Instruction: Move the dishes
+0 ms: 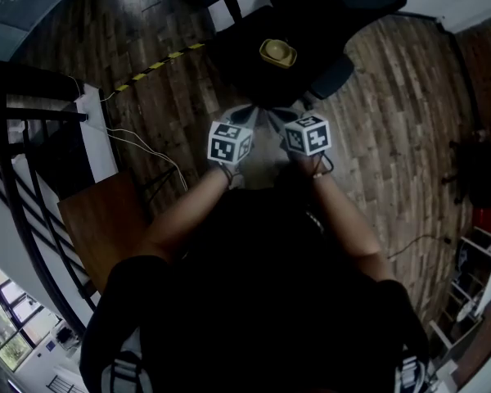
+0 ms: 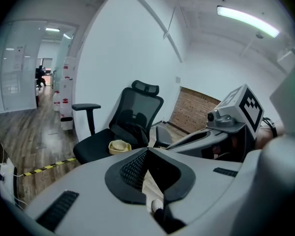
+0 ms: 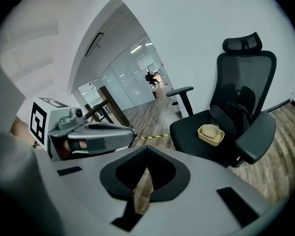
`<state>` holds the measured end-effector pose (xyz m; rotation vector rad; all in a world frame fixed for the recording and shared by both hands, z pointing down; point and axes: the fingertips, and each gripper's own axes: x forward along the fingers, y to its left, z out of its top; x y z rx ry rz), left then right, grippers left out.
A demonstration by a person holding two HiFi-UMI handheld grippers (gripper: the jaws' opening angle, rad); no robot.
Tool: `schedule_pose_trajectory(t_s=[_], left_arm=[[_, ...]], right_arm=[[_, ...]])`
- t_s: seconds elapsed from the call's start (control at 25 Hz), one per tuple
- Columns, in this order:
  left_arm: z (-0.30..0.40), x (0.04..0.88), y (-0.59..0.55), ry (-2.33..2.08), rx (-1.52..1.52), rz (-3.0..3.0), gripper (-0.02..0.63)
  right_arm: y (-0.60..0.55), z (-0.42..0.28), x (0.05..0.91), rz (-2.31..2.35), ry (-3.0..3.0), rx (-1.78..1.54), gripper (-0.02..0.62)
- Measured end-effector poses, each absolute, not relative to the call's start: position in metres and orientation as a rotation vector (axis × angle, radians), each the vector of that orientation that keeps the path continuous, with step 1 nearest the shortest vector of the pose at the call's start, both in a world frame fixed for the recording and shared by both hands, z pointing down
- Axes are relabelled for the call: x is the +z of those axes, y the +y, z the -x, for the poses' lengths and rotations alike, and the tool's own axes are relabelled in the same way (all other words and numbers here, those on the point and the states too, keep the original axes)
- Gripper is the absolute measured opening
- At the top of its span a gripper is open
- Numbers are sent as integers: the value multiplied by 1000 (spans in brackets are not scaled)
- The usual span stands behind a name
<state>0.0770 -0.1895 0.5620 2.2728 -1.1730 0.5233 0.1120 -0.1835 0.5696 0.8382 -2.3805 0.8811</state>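
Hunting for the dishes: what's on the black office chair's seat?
A yellow dish sits on the seat, seemingly two pieces nested together. Anything beneath it is covered.

Wood floor (image 1: 393,105): office chair (image 1: 245,76); yellow dishes (image 1: 278,52) on seat.

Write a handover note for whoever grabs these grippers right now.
Left gripper: fingers shut, empty, held in the air.
Right gripper: the same, beside the left one.
Dishes: a yellow bowl sits in a yellow dish on the seat of the black office chair ahead, neither gripper touching them.
Done: nothing yet.
Left: reach to the chair, open, grasp the dishes and move them.
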Motion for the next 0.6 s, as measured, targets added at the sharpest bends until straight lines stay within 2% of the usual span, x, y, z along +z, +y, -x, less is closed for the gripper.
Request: schedule_pose_trajectory(t_s=[0.6], left_arm=[[-196,531,-321,-1433,472,-2143,-5]], right_arm=[[-310,-236,523,-577,-2514,824,11]])
